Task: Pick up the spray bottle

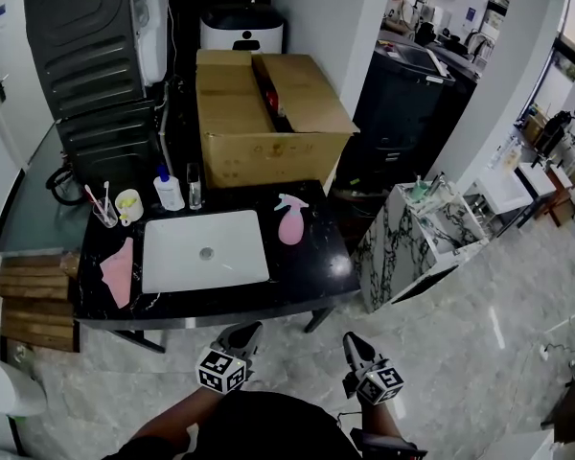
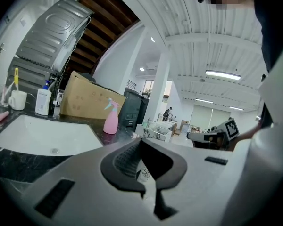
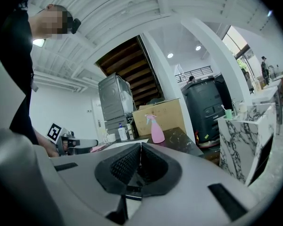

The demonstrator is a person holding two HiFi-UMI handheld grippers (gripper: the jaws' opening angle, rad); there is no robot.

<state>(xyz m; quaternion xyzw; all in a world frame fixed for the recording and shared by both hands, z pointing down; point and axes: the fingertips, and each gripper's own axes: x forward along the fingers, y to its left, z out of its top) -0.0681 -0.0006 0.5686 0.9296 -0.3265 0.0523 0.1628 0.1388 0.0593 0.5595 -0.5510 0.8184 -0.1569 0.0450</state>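
Note:
The pink spray bottle (image 1: 290,220) stands upright on the black counter (image 1: 307,266), just right of the white sink (image 1: 204,250) and in front of a cardboard box (image 1: 264,113). In the left gripper view the bottle (image 2: 111,118) shows ahead and to the left; in the right gripper view the bottle (image 3: 156,128) stands ahead, slightly right. My left gripper (image 1: 246,331) and right gripper (image 1: 352,340) hover over the floor short of the counter's front edge, well apart from the bottle. Both are shut with nothing between the jaws.
A soap bottle (image 1: 169,190), a small glass bottle (image 1: 194,186), a cup (image 1: 128,204) and toothbrushes line the sink's far side. A pink cloth (image 1: 118,271) lies at its left. A marble stand (image 1: 426,228) stands right of the counter; a black appliance (image 1: 96,56) rises behind.

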